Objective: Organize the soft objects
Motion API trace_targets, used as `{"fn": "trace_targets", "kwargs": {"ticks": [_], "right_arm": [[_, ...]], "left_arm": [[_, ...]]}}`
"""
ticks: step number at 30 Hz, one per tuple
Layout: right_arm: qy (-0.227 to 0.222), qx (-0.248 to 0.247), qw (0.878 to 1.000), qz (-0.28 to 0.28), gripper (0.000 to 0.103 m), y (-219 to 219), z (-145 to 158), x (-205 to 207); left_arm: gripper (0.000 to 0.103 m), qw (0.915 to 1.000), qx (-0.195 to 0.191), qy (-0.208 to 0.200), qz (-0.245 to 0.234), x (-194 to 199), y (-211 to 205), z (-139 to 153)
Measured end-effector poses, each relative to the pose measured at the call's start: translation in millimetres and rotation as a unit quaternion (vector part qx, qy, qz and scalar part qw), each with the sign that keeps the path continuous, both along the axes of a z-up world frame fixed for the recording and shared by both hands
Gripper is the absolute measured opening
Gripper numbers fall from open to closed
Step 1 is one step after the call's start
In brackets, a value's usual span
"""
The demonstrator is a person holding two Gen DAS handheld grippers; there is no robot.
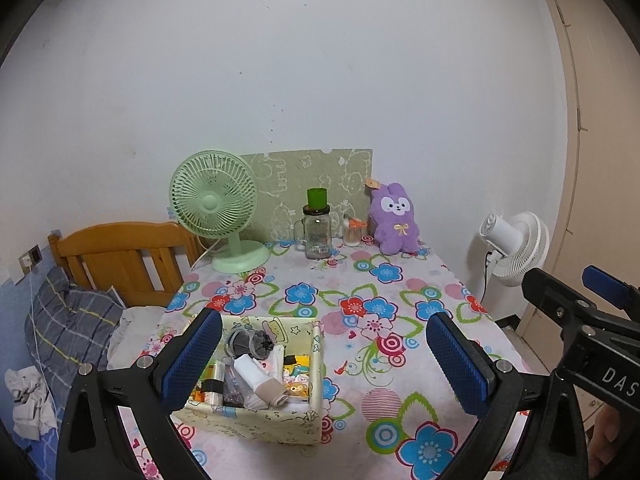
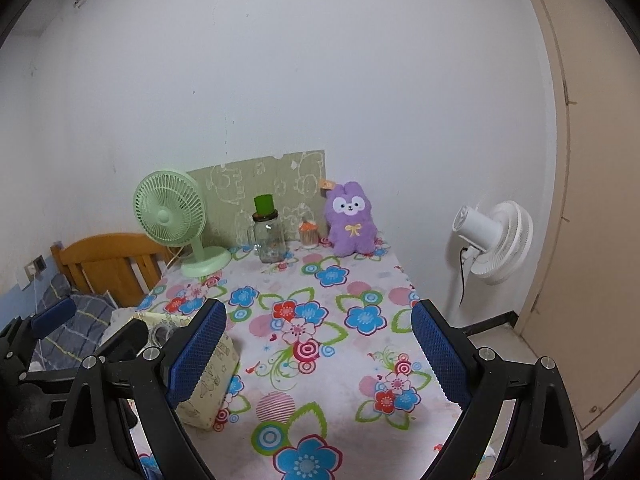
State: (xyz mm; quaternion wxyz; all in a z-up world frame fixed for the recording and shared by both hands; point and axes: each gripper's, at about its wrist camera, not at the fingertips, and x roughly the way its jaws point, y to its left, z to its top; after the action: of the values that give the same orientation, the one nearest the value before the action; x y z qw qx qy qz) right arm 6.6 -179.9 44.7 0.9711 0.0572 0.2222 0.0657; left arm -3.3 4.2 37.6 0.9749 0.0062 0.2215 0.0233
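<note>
1. My left gripper (image 1: 324,354) has matt black plastic arms, bright metal screws and rough, dimpled blue rubber pads (image 1: 191,356).
2. The tablecloth (image 1: 400,320) is thin, matt printed cloth.
3. The basket (image 1: 280,426) has soft fabric walls.
4. The purple bunny (image 1: 394,220) is fluffy plush.
5. The jar (image 1: 318,234) is glossy clear glass.
6. The green fan (image 1: 214,204) is smooth plastic.
7. The headboard (image 1: 124,258) is varnished wood.

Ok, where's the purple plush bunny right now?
In both views the purple plush bunny sits upright at the table's far right corner against the wall, just right of the small orange-lidded jar.
</note>
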Motion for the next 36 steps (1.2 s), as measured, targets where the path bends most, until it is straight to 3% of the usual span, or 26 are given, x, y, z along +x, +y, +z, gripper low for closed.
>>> {"fn": "trace_targets", "kwargs": {"ticks": [20, 36], "right_arm": [[-0.013, -0.007, 1.000, -0.001, 0.099, 4.0, 2.9, -8.1], [-0.014, -0.011, 1.000, 0.005, 0.100, 8.0, 2.3, -7.9]], "left_arm": [[0.103, 0.9994, -0.024, -0.016, 0.020, -10.6, 16.6, 3.0], [0.103, 0.9993, -0.016, -0.016, 0.028, -11.2, 17.5, 1.3]]}}
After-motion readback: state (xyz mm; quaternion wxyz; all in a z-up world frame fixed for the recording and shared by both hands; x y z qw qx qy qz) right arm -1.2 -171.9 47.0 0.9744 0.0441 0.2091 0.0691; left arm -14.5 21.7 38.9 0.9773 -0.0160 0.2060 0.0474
